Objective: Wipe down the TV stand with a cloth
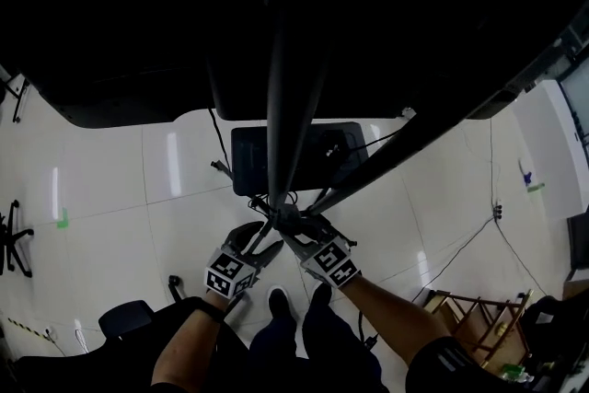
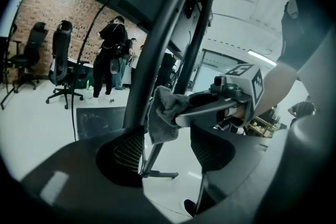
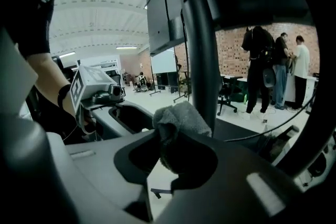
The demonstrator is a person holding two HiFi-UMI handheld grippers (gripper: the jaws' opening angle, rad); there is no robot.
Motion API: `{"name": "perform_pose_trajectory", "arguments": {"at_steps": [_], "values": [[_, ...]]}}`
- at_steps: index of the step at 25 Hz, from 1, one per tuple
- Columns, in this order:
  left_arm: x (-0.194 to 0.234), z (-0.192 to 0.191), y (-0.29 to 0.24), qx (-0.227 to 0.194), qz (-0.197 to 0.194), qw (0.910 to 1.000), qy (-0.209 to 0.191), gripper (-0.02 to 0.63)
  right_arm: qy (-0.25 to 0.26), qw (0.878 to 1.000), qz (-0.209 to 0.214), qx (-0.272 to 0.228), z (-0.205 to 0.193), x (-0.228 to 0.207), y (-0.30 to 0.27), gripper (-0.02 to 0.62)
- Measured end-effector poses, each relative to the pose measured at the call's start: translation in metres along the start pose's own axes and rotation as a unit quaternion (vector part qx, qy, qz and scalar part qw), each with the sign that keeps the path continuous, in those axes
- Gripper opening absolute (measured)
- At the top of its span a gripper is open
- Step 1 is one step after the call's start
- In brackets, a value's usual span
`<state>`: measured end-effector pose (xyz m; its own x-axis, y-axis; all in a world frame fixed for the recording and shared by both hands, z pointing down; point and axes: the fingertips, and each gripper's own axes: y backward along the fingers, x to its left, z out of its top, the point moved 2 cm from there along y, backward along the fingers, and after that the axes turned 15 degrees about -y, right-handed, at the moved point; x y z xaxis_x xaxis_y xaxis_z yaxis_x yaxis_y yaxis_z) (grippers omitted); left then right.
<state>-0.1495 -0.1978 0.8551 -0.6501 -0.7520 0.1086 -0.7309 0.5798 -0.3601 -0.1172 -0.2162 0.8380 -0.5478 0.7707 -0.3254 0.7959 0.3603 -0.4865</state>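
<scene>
Low on the TV stand's (image 1: 293, 87) dark upright, the right tool (image 3: 170, 162) clenches a grey cloth (image 3: 184, 115) against the post while the left tool (image 2: 169, 148) hangs released beside it (jaws apart, empty), apparently mid-wipe, the next stroke calling for steady pressure along the post.

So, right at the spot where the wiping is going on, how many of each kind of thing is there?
Handheld tools: 2, the left tool, open, and the right tool
Grey cloth: 1, pinched in the right tool
TV stand: 1
Total: 4
</scene>
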Motion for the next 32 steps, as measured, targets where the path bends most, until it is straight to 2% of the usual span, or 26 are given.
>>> {"name": "perform_pose_trajectory", "arguments": {"at_steps": [5, 9, 14, 19, 22, 26, 32], "values": [[-0.03, 0.069, 0.024, -0.02, -0.016, 0.9984, -0.051, 0.299, 0.036, 0.998, 0.007, -0.046, 0.066, 0.033, 0.057, 0.049], [-0.055, 0.13, 0.039, -0.047, -0.027, 0.9933, -0.102, 0.298, 0.047, 0.995, -0.004, -0.089, 0.117, 0.05, 0.103, 0.049], [-0.079, 0.198, 0.065, -0.088, -0.026, 0.9876, -0.127, 0.295, 0.085, 0.989, -0.009, -0.123, 0.162, 0.081, 0.153, 0.049], [-0.103, 0.261, 0.084, -0.133, -0.039, 0.9774, -0.159, 0.293, 0.104, 0.982, -0.031, -0.157, 0.206, 0.098, 0.205, 0.049], [-0.106, 0.291, 0.091, -0.155, -0.035, 0.969, -0.189, 0.293, 0.104, 0.976, -0.038, -0.189, 0.232, 0.101, 0.234, 0.049], [-0.123, 0.321, 0.095, -0.167, -0.047, 0.9625, -0.209, 0.293, 0.084, 0.968, -0.051, -0.23, 0.265, 0.1, 0.276, 0.049], [-0.151, 0.36, 0.094, -0.18, -0.065, 0.9531, -0.235, 0.293, 0.15, 0.952, -0.07, -0.256, 0.31, 0.105, 0.333, 0.049]]}}
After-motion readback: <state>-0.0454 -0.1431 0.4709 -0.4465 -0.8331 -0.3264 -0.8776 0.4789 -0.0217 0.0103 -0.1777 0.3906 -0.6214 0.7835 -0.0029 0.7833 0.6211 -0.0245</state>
